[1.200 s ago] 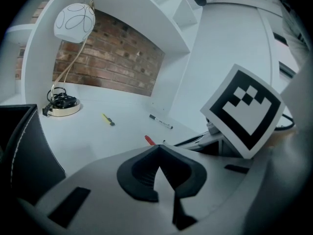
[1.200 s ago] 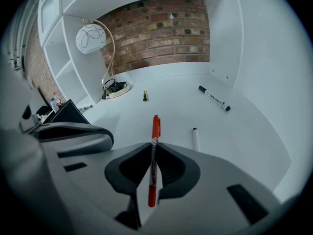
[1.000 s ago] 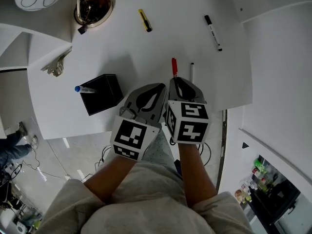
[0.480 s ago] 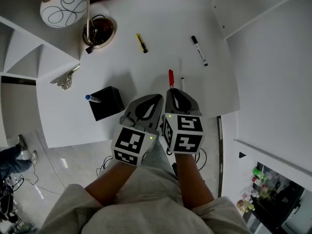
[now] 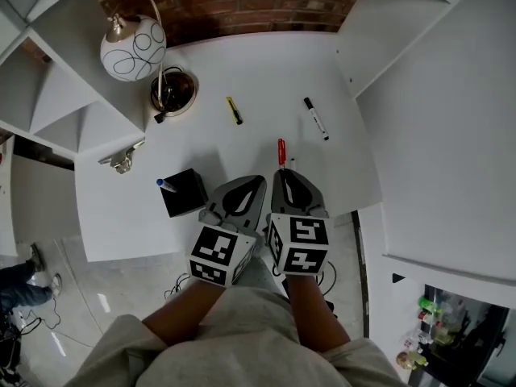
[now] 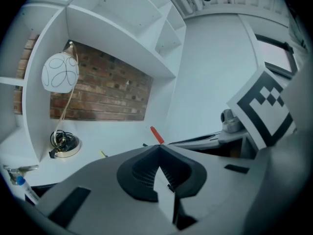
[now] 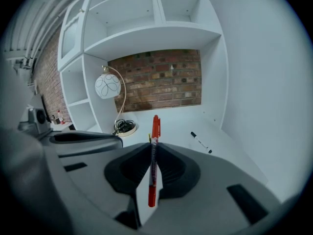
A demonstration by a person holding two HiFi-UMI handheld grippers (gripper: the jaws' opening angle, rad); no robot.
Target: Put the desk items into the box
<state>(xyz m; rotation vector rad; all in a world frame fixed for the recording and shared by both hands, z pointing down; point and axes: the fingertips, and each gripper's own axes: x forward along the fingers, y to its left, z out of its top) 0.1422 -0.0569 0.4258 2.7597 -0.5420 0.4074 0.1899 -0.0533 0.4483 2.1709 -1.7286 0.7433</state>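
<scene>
Currently the red pen [image 7: 153, 163] is clamped lengthwise between the right gripper's [image 7: 153, 145] jaws, cap poking out ahead, likely held that way so it can slide end-first into the black box [image 5: 187, 196], which sits off to the left of the left gripper [image 6: 158, 148]. The left gripper is closed on nothing. Only the head view shows the box, with a blue pen [image 5: 164, 185] already in it, while the right gripper view alone shows the actual grip.

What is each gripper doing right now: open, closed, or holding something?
Left gripper: closed, with nothing in it.
Right gripper: closed on the red pen.
</scene>
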